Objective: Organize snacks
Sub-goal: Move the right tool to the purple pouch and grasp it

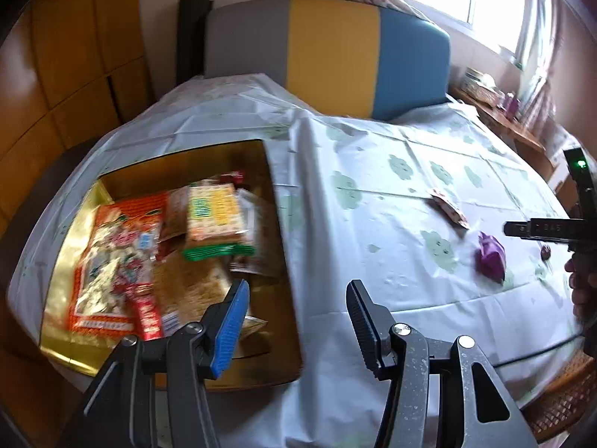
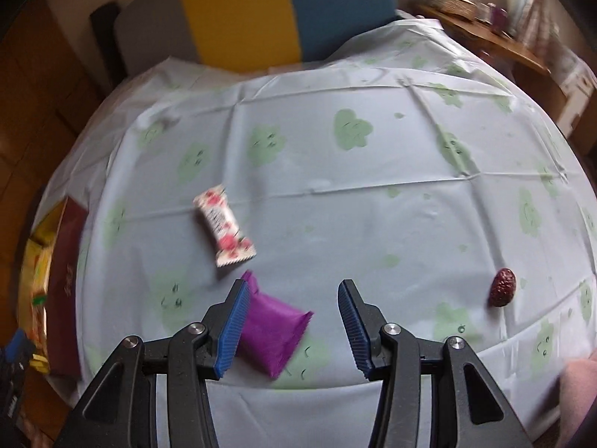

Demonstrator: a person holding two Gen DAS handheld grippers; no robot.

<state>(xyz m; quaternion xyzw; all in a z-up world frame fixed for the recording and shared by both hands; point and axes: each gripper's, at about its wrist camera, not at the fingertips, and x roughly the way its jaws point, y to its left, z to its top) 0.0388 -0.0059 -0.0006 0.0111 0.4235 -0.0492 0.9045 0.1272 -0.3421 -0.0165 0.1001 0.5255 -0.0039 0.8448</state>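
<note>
Left tool [image 1: 296, 310] spread wide and empty, hovering at the right edge of the gold box [image 1: 78, 224] packed with snack bags [image 1: 115, 261] on the left of the desk [image 1: 373, 171]. Right tool [image 2: 293, 319] also wide, nothing held, low over the purple packet [image 2: 270, 330], which lies between its fingers close to the left blue pad [image 2: 233, 330]; contact unclear. White-and-red floral bar [image 2: 224, 226] sits just beyond the purple packet, dark red wrapped candy [image 2: 503, 286] well apart to the right, all three loose on the cloud-print cloth [image 2: 335, 205].
</note>
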